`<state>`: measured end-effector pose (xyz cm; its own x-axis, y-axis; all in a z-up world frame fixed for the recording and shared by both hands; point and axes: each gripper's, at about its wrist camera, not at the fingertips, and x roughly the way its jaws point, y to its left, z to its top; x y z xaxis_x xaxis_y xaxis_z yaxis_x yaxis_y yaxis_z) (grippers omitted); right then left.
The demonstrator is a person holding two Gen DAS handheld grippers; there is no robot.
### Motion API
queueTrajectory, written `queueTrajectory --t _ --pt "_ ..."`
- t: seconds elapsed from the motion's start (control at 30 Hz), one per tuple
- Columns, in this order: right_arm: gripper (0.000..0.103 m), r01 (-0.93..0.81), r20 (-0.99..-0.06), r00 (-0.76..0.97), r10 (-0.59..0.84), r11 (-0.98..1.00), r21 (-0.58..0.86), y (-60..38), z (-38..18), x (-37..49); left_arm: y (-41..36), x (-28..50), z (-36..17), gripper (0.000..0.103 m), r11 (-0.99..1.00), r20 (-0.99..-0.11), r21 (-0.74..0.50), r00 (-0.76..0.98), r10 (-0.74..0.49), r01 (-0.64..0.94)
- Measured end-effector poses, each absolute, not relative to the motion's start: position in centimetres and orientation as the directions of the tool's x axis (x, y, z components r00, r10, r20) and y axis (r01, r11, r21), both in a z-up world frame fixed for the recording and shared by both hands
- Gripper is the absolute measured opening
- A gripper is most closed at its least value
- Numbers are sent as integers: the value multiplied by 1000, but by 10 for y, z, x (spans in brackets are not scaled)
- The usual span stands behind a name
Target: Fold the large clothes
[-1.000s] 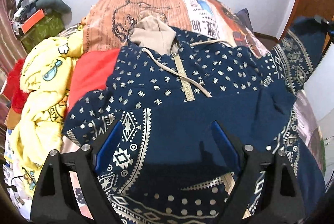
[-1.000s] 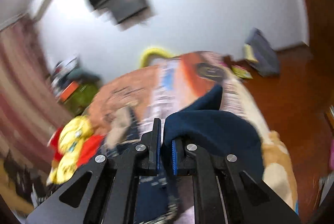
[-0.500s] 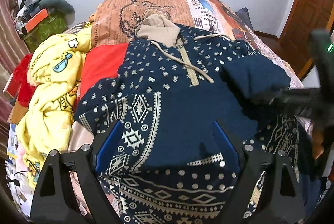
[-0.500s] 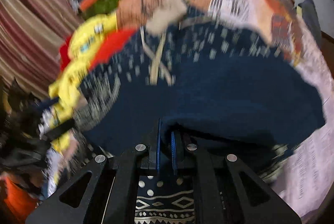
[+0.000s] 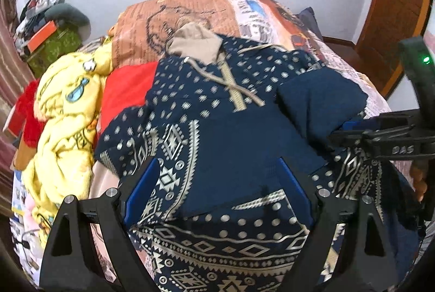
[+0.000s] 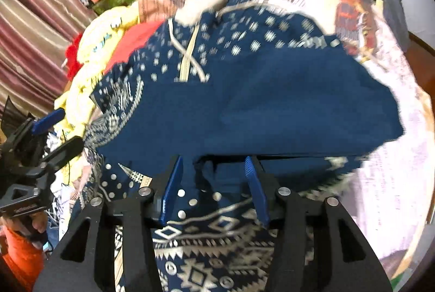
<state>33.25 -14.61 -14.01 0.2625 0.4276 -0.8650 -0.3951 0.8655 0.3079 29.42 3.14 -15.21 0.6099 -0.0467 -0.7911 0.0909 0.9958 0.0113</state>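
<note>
A: Status. The navy hooded pullover with beige geometric print [image 5: 217,134] lies flat, front up, on the bed with the newspaper-print cover [image 5: 272,17], filling the centre of both views. One sleeve [image 5: 320,101] is already folded across the chest, at right of centre in the left wrist view.

B: Fingers?

A: Your left gripper [image 5: 217,191] has its fingers wide apart, hovering over the lower patterned band, gripping nothing. Your right gripper [image 6: 214,183] also has its fingers apart, with cloth lying between them at the sleeve's lower edge but not pinched.

B: Orientation?

A: Long axis runs from frame bottom to frame top. The beige hood [image 5: 195,43] points to the top of the frame, the hem sits at the bottom under your grippers. The beige zip placket [image 5: 233,93] marks the centreline.

B: How do I do this step well?

A: My read: the sleeve is placed, so lift the right gripper clear without dragging the fold. Check that the sleeve edge sits parallel to the zip line. Next, probably the other sleeve, at left of centre beside the red cloth [image 5: 125,90] and the yellow cartoon-print fleece blanket [image 5: 65,112]. Pinch only the navy cuff, not the blanket. Keep the fold symmetric about the placket.
</note>
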Motion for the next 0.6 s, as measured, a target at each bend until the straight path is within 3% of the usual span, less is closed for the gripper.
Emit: queueTrajectory --t 0.2,0.37,0.6 --pt "44 -348 -823 420 383 905 244 -191 -106 324 -4 307 -132 87 987 -753 27 652 -85 159" --pt "55 -265 -784 534 315 944 198 -232 -93 318 -49 332 -122 87 974 -738 18 660 -141 228" --pt "55 -137 -791 566 231 973 186 -285 -107 319 -136 375 -143 87 927 -795 43 574 -195 374"
